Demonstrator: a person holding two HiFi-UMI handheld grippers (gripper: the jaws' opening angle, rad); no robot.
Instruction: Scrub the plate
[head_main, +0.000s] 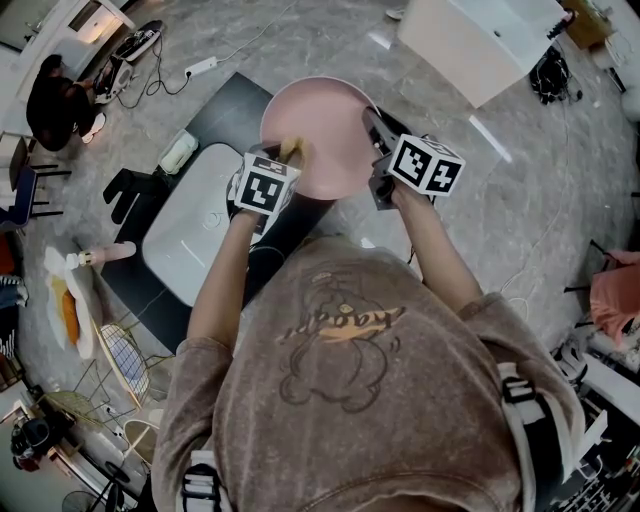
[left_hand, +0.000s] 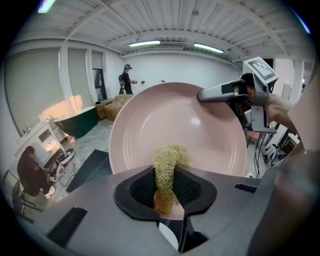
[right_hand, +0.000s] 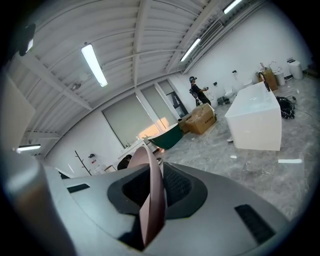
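Pink plate (head_main: 322, 140) up in the air, tilted, face toward left gripper (left_hand: 167, 189). Rim edge-on in right gripper (right_hand: 151, 192), fingers clenched on it at the plate's right side. Left fingers clamped on yellow mesh scourer (left_hand: 169, 162), tip seemingly against the plate's lower face, just ahead. Likely next: sweep up across the face

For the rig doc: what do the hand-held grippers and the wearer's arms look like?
Left hand-held gripper and right hand-held gripper: grey bodies, black textured pads, a white cube with black square markers on each. Brown short-sleeved tee with cartoon print.
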